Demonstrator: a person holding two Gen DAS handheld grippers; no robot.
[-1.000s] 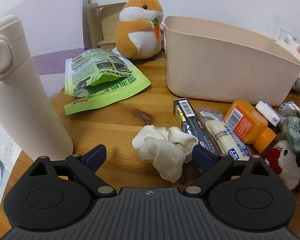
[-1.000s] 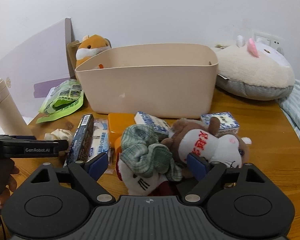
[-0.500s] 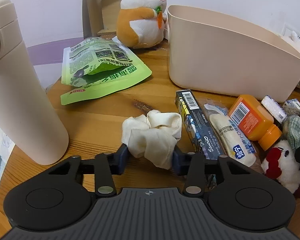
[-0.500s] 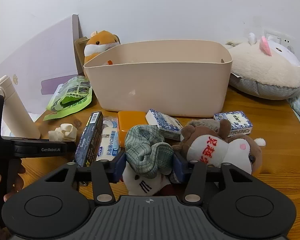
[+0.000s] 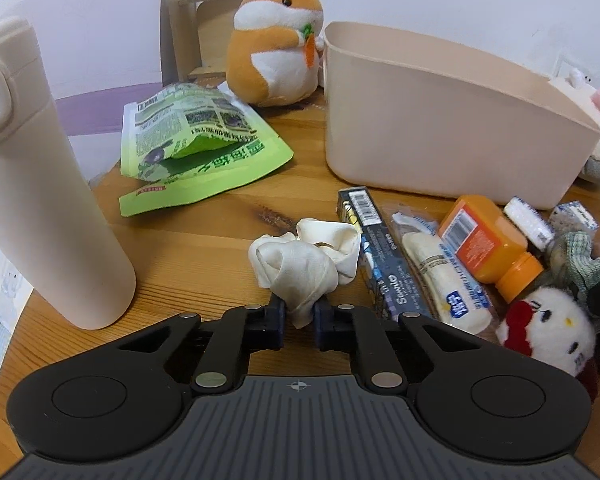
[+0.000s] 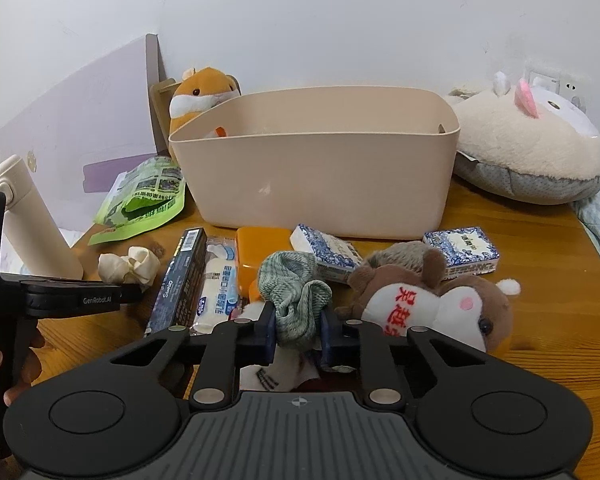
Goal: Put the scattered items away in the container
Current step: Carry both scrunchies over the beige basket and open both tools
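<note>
Both jaws have just closed on cloth: your left gripper (image 5: 300, 316) pinches the cream scrunchie (image 5: 306, 264) on the wooden table (image 5: 204, 240), and your right gripper (image 6: 298, 330) clamps the green scrunchie (image 6: 294, 294) atop a white plush (image 5: 548, 326). Your beige container (image 6: 316, 168) stands at the far side, behind the scattered packets.

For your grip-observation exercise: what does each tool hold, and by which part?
Left tool: cream scrunchie, by its near edge. Right tool: green checked scrunchie, by its near fold.
</note>
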